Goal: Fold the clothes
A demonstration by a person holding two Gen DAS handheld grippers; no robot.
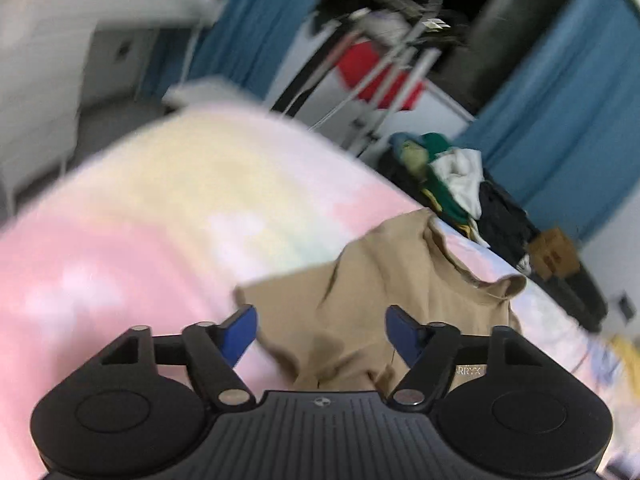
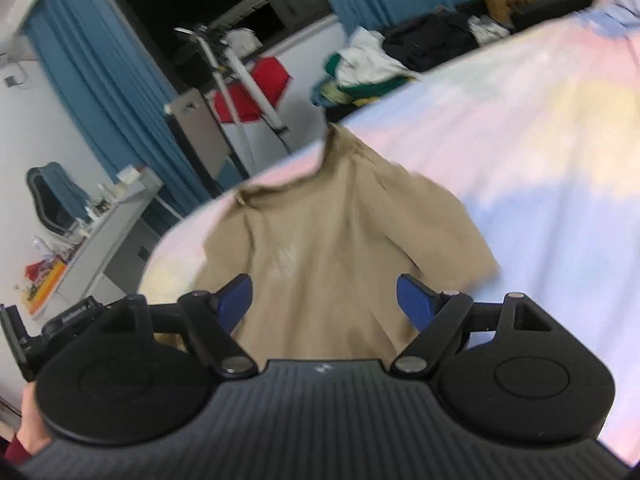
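A tan shirt [image 2: 332, 240] is lying crumpled on the bed [image 2: 540, 140], near its edge, with the collar pointing away from me and one short sleeve spread to the side. It is not yet folded flat; creases are running across the chest and the hem is bunching under my view.

I am holding my right gripper [image 2: 324, 300] just above the shirt's lower part. Its blue fingers [image 2: 236, 300] are standing wide apart and gripping nothing, with cloth showing in the gap below them. My left gripper [image 1: 320, 332] is hovering over the same shirt from the other side, its fingers [image 1: 240, 332] also well open and empty.

The bed's cover is pastel, in pink, yellow and pale blue. Beyond the bed's far edge a pile of clothes [image 2: 360, 68] is sitting on a dark sofa, with a folded drying rack [image 2: 236, 92] and blue curtains [image 2: 100, 80] behind. A grey desk [image 2: 116, 232] is standing off to one side.

Both views are blurring, so I am judging my aim as uncertain. If I close now, I may be pinching only a top wrinkle, or catching the bed cover along with the shirt, and dragging the fold crooked.
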